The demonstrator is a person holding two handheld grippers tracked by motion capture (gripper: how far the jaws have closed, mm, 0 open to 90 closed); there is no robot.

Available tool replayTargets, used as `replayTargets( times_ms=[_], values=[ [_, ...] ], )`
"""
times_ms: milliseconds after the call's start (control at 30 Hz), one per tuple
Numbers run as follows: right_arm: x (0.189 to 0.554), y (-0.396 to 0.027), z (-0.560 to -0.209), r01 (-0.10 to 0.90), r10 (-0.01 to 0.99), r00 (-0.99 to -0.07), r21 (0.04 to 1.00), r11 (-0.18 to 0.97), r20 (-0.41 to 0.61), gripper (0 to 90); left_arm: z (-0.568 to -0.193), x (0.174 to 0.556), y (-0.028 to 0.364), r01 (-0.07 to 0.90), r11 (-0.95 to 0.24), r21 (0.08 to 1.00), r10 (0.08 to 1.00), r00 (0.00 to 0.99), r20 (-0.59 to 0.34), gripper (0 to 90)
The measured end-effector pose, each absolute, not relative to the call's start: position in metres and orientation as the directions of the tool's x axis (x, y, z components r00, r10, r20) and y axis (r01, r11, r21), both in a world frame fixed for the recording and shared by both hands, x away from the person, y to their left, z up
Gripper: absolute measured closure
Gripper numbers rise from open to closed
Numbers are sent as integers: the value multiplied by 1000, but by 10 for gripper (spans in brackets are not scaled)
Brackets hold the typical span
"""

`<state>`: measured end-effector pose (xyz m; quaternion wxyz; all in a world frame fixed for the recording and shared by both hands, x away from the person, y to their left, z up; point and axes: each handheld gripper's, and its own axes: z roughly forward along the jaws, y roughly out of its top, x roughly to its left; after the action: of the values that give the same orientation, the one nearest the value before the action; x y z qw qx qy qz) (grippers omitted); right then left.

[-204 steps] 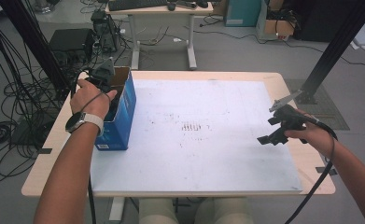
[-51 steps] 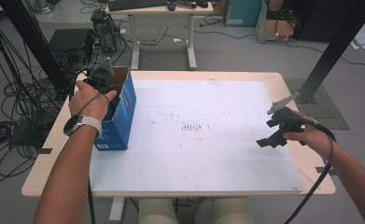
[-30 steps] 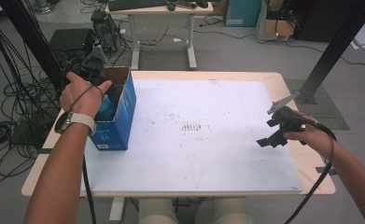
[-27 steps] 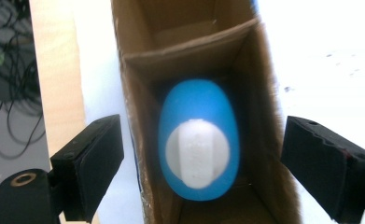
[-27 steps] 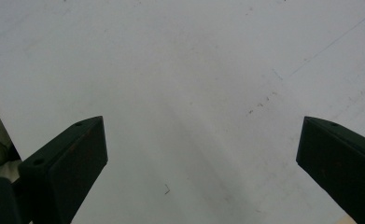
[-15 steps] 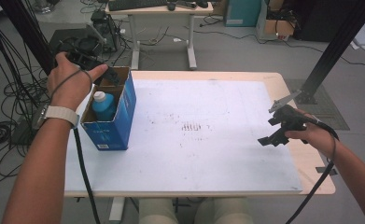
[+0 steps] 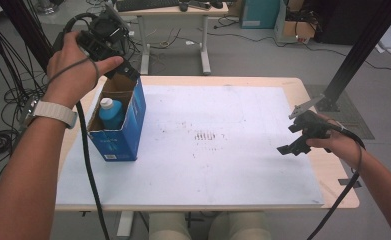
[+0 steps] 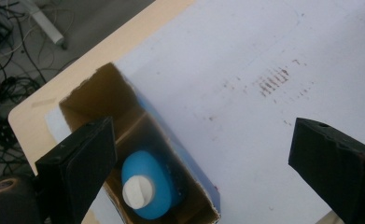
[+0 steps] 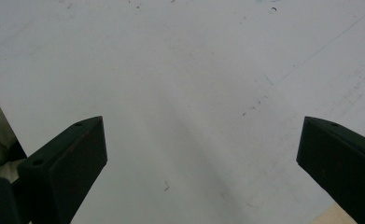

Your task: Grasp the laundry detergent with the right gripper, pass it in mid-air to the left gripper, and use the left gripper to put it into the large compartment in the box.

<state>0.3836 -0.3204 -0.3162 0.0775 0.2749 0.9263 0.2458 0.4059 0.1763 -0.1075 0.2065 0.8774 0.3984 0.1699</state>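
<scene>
A blue cardboard box (image 7: 125,132) stands open-topped on the left of the white table top (image 7: 223,150). Inside it stands a blue bottle (image 7: 111,112) with a white cap. My left gripper (image 7: 125,70) hovers above the box's far end, open and holding nothing. In the left gripper view the bottle (image 8: 147,182) sits low in the box (image 8: 105,93), beneath my left gripper (image 8: 201,128) with its jaws wide apart. My right gripper (image 7: 292,131) hangs open over the table's right edge. Bare white surface lies under my right gripper (image 9: 201,123) in the right gripper view.
A desk with a keyboard (image 7: 148,5) stands behind the table. Cables (image 7: 3,90) cover the floor to the left. A black slanted post (image 7: 358,50) rises at the right, and a teal box (image 7: 260,12) sits at the back.
My left gripper has risen up and back out of the box, open, and the blue bottle now stands uncovered inside. The right gripper has stayed in place.
</scene>
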Motion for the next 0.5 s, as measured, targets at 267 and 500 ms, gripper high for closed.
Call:
replayTargets(
  times_ms=[267,500],
  values=[
    [382,-321,-313,472,552,-834,503,724,-13,17,-105,403,152,569,-671,476,697,702,145,79],
    [379,-318,-311,471,551,-834,501,726,-15,17,-113,401,127,515,-728,453,631,762,147,79]
  ],
)
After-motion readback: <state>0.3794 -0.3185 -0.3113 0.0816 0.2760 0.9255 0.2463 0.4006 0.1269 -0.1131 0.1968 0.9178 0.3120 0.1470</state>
